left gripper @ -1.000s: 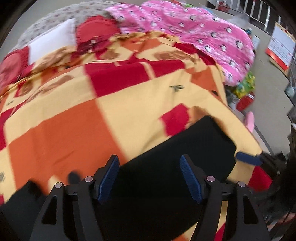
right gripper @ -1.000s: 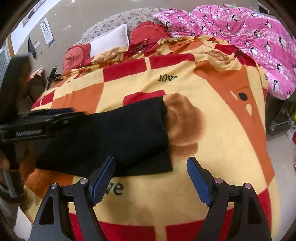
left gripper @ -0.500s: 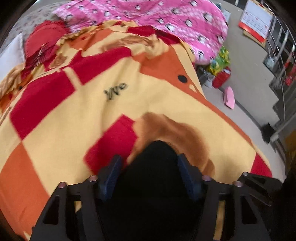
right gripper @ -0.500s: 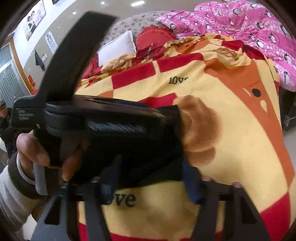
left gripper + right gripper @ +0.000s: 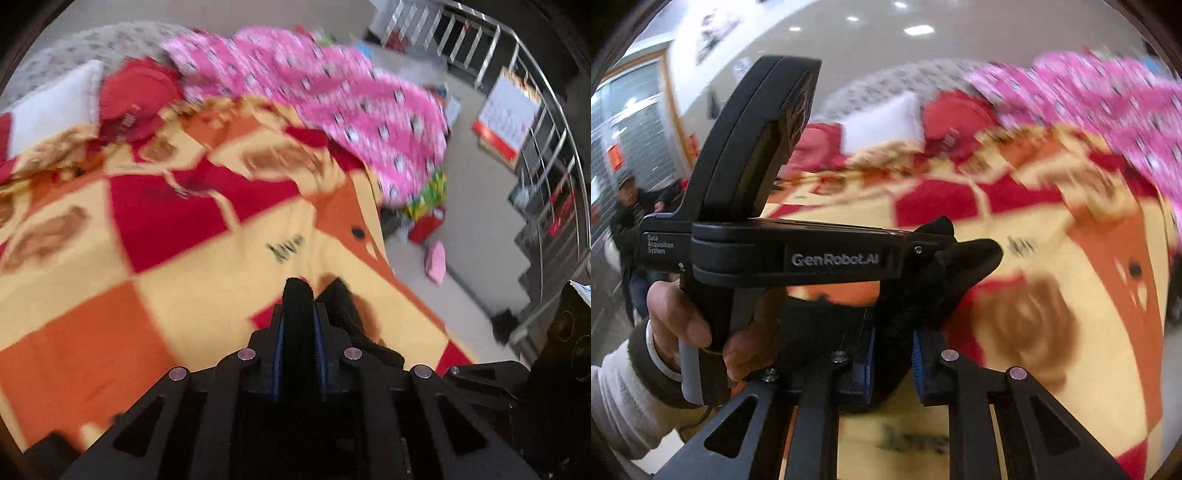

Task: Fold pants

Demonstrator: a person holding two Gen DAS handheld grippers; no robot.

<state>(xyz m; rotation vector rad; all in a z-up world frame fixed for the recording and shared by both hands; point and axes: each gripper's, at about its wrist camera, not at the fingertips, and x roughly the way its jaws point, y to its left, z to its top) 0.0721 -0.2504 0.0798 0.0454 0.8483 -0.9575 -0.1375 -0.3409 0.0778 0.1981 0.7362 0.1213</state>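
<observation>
Pants (image 5: 916,295) edge pinched in both tongs, apparently above blanket (image 5: 207,291).

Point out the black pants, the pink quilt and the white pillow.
black pants (image 5: 297,295), left wrist view, tip pinched in the left claw.
pink quilt (image 5: 332,96), left wrist view, its middle.
white pillow (image 5: 882,123), right wrist view, its face.

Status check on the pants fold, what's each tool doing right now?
Left tool shut on black pants. Right tool shut on same pants, fabric lifted off the checked blanket. Both views blurred. Nothing in the way.
</observation>
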